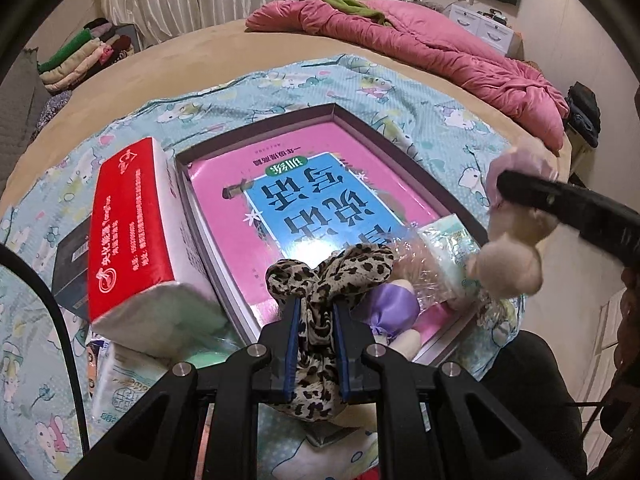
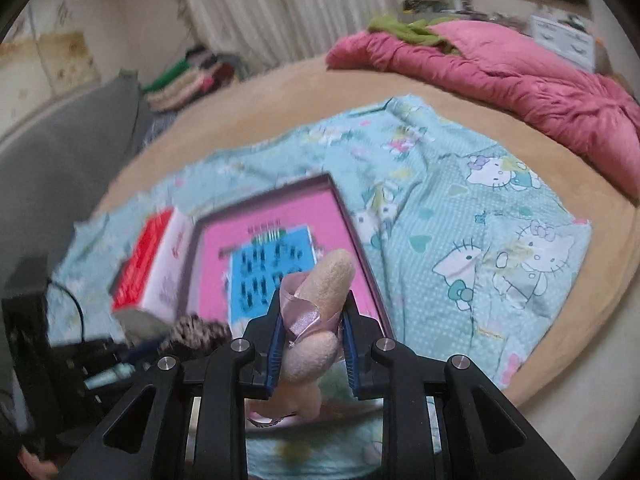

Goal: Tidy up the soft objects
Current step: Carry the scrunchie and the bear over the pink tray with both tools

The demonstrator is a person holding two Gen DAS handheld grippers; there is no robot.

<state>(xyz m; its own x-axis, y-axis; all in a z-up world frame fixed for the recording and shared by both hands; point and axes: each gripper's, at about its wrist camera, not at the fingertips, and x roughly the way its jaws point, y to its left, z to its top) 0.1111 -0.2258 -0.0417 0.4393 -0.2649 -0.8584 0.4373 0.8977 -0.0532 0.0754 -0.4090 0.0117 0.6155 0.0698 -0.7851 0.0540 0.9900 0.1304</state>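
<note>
Left wrist view: left gripper (image 1: 315,316) closed down on leopard-print scarf (image 1: 320,280), cloth bunched between the blue pads and hanging below them. Landmark = dark shallow box (image 1: 336,110) w/ pink book (image 1: 304,200) inside. Scarf sits over box's near edge. Just beyond it, at box's near-right corner: purple satin pouch (image 1: 394,302), crinkly cellophane, pale tissue pack (image 1: 452,248). Red tissue pack (image 1: 132,232) leans on box's left wall. Right gripper (image 1: 520,192) comes in above box's right side, pinching beige plush toy (image 1: 508,256), which dangles off it.

Right wrist view (blurred): right gripper (image 2: 312,320) mostly closed on plush toy (image 2: 320,312) + its pink ribbon; toy pokes out past tips and sags below. Box (image 2: 356,216) ahead-left; scarf (image 2: 196,332) a blur at its near-left.

Step, my read: each tool carrying one soft item toward a grouping spot. To do well: keep squeeze firm, lift scarf tail clear of box rim before moving sideways, set down before opening.

Room: Kitty-print sheet (image 2: 480,240) right of box is open, flat, best drop zone. Left of box crowded by red pack + black device (image 1: 72,260). Near edge cluttered; the two tools are near each other there, stagger them.
</note>
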